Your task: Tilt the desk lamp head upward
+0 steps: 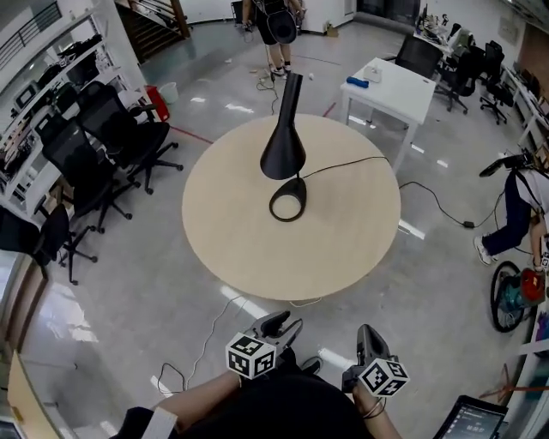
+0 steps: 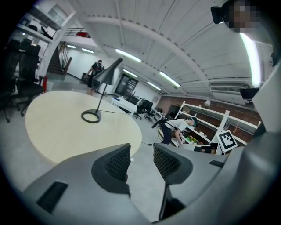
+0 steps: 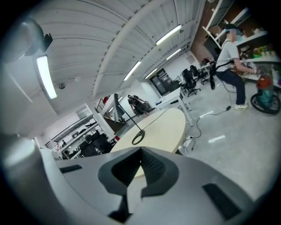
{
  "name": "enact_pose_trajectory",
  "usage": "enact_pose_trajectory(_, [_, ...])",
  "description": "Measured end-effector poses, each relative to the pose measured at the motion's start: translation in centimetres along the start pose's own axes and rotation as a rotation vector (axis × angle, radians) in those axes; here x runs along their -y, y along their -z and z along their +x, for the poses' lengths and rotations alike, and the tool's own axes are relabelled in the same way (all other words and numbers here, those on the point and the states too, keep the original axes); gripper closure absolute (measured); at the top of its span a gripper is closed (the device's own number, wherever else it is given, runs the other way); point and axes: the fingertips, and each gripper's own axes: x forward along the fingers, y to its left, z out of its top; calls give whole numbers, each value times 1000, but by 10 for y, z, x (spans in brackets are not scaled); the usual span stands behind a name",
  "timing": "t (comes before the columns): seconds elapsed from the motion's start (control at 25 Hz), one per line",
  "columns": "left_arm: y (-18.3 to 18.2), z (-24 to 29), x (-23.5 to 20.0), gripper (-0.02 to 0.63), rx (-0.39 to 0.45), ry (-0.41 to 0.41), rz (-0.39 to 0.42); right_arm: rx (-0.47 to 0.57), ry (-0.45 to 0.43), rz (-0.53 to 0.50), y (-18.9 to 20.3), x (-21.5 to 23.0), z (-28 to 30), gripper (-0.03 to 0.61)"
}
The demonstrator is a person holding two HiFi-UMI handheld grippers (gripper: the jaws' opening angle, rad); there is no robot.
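A black desk lamp stands in the middle of a round beige table (image 1: 343,249). Its cone-shaped head (image 1: 285,141) hangs mouth down over its ring base (image 1: 288,202), and its cord (image 1: 352,161) runs off to the right. Both grippers are held near the person's body, short of the table's near edge and far from the lamp. My left gripper (image 1: 283,324) is open with nothing between its pads (image 2: 118,161); the lamp head (image 2: 106,75) shows far ahead. My right gripper (image 1: 371,337) is shut and empty, its tips meeting (image 3: 140,154), with the ring base (image 3: 137,138) beyond them.
Black office chairs (image 1: 103,137) crowd the left side by shelving. A white desk (image 1: 390,86) stands behind the table on the right. One person stands far back (image 1: 274,26); another bends by a bicycle (image 1: 519,210) at right. Cables (image 1: 446,210) trail across the floor.
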Motion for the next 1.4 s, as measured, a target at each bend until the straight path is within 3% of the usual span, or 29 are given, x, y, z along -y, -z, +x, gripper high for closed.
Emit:
enact_pose_trajectory(0.16, [-9,3,-20,442,30,-76,-53,-69,-53,-20,-7,-2,34,575])
enact_pose_trajectory(0.36, [-27,32,-45,442,62,-80,-72,-88,-74,-61,-27,0,80,575])
enact_pose_trajectory(0.52, [-72,59,-65,442,142,-49,-65,-64,-78,-98,-60,-4,115,575])
enact_pose_trajectory(0.76, [-157,78,-100,442,350,-17,20,-75,-74,-202,-93,-16,183,575])
enact_pose_trajectory(0.88, [-183,78,-121,442,406,2,-22,-101,-75,-266,-98,-26,214,574])
enact_pose_trajectory(1.0, [-203,82,-139,442,428,34,-103,-129,-99,-357,-104,-42,246,574])
enact_pose_trajectory(1.12, [-218,91,-149,442,439,24,-138,-182,-142,-441,-107,-48,279,534])
enact_pose_trajectory(1.24, [-228,101,-161,442,444,-16,-136,-225,-201,-459,-112,-49,317,528])
enact_pose_trajectory(1.4, [-236,113,-179,442,430,-67,-162,-206,-295,-478,-138,-67,369,528])
